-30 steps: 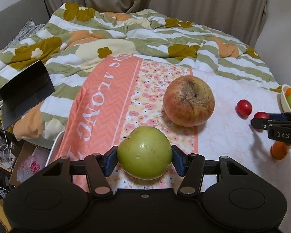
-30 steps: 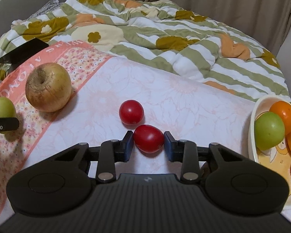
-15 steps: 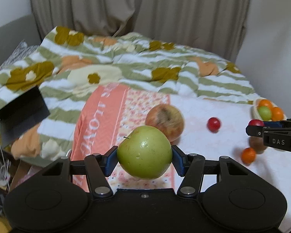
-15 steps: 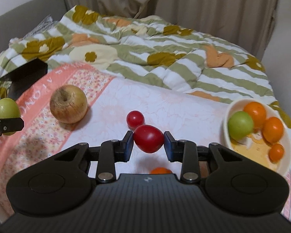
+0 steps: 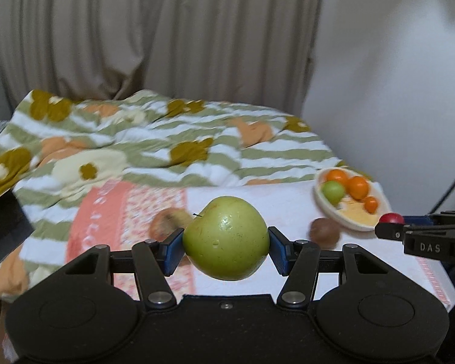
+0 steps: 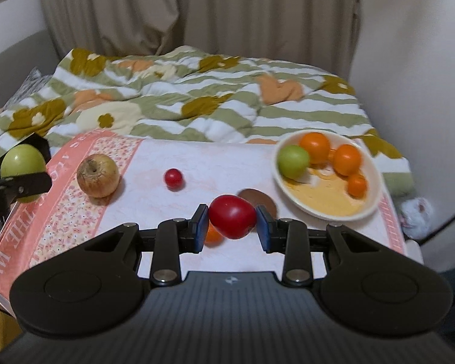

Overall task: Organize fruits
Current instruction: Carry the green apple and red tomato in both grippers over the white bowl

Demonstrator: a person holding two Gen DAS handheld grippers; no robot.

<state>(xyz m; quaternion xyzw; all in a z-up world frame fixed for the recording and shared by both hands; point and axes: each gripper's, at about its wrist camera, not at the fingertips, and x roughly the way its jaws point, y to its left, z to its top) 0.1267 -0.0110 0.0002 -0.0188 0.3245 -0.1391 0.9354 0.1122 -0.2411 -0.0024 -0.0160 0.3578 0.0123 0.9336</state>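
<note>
Left wrist view: left claw [image 5: 226,247] is clamping the green apple [image 5: 226,238], now carrying it clear of the bed surface; a second ago it was sitting low on the floral mat. Right claw [image 6: 231,223] is clamped on a red tomato [image 6: 232,216], also lifted since then. Both are swinging toward the cream bowl [image 6: 370,203], which is sitting at 2 o'clock in the right wrist view and already holding a green fruit [image 6: 292,161] and three oranges. Means both pickups are done and the transfer is under way. Left behind on the mat [image 6: 75,212]: brownish apple [image 6: 97,175] at 10 o'clock, small red tomato [image 6: 173,177] at 12, small orange fruit [image 6: 212,234] partly hidden behind the right claw. My read: three more to collect afterwards.
</note>
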